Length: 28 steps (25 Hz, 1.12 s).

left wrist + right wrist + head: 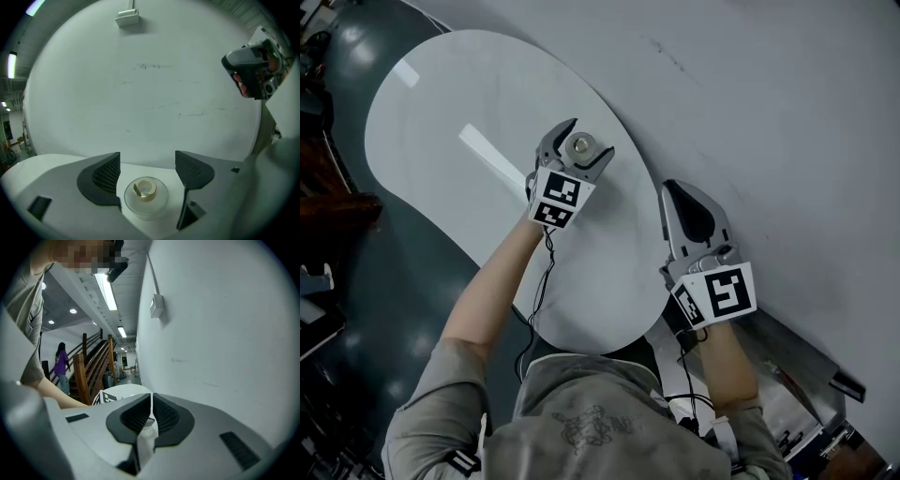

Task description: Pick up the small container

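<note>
Head view, bench: a white oval bench [469, 84] sits against a pale grey wall [750, 94], and it's basically bare apart from the one thing that matters.
Head view, container: the small clear round container [580, 146] with a brass-coloured ring at its top stands upright on the bench, near the wall-side edge.
Head view, left gripper: the left gripper [592, 137] is spread wide with a jaw on either side of the container. I'd say it's bracketed and ready for a squeeze.
Head view, right gripper: the right gripper [673, 190] has its jaws pressed together by the bench's edge, well apart from the container. It looks parked out of the way, since this is a one-hand job.
Left gripper view, jaws: the left gripper [147, 157] is wide, and a gap shows between each black ribbed pad and the container [146, 196], so there's no grip yet. The container sits deep toward the throat, which should give the pads plenty of wall to bite on.
Left gripper view, background: the wall [140, 93] is straight ahead and the right gripper [253, 70] is up at the right.
Right gripper view, jaws: the right gripper [151, 401] is down to a thin slit with nothing clamped. Something pale shows through the slit, can't tell what.
Right gripper view, background: there's a wooden staircase [93, 366] at the left.
Next, my guess: close the left jaws gently and lift straight up. That smooth round side could slip if the squeeze is off-centre.
</note>
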Motion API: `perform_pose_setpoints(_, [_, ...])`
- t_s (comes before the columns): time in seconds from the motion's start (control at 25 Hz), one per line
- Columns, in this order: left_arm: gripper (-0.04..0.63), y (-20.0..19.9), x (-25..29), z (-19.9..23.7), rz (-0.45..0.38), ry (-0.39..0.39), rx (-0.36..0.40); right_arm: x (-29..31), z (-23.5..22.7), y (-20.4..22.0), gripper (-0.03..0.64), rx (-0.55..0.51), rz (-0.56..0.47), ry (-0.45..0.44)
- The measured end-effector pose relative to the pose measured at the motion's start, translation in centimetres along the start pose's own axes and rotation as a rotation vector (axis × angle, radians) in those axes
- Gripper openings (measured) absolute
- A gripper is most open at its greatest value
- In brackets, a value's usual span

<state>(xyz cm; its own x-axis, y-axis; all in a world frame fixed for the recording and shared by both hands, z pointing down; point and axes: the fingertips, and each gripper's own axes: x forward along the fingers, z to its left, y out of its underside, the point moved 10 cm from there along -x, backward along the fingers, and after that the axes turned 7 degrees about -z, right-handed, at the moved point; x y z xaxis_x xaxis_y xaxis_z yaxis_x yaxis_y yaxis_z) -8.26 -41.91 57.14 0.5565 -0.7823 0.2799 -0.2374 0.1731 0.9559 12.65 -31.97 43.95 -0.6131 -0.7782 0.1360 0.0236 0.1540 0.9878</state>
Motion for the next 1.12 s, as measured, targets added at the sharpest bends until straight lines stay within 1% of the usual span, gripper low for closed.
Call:
perform_pose_setpoints(0.16, [0.345, 2.1, 1.8, 0.4, 0.045, -0.004, -0.058, 0.8, -0.4, 1.4, 0.037, 0.008, 0.026, -0.008])
perform_pose_setpoints(0.44, [0.347, 4.7, 3.2, 0.8, 0.108, -0.012, -0.051, 1.6, -0.6, 3.3, 0.037, 0.026, 0.063, -0.024])
perform_pose_setpoints(0.52, [0.345, 5.5, 3.5, 0.8, 0.125, -0.007, -0.063, 1.5, -0.7, 3.7, 0.036, 0.031, 0.074, -0.024])
perform_pose_setpoints(0.64, [0.345, 6.1, 4.1, 0.7, 0.130, 0.009, -0.084, 1.4, -0.8, 4.3, 0.037, 0.036, 0.088, -0.018])
perform_pose_setpoints(0.84, [0.345, 6.3, 4.2, 0.9, 0.116, 0.004, -0.074, 1.1, -1.1, 4.9, 0.037, 0.046, 0.102, -0.006])
perform_pose_setpoints(1.04, [0.345, 6.3, 4.2, 0.9, 0.169, 0.025, -0.043, 0.6, -0.9, 5.1, 0.037, 0.056, 0.104, 0.004])
perform_pose_setpoints(1.12, [0.345, 6.1, 3.9, 0.8, 0.185, 0.042, -0.050, 0.4, -0.6, 4.7, 0.036, 0.054, 0.098, 0.001])
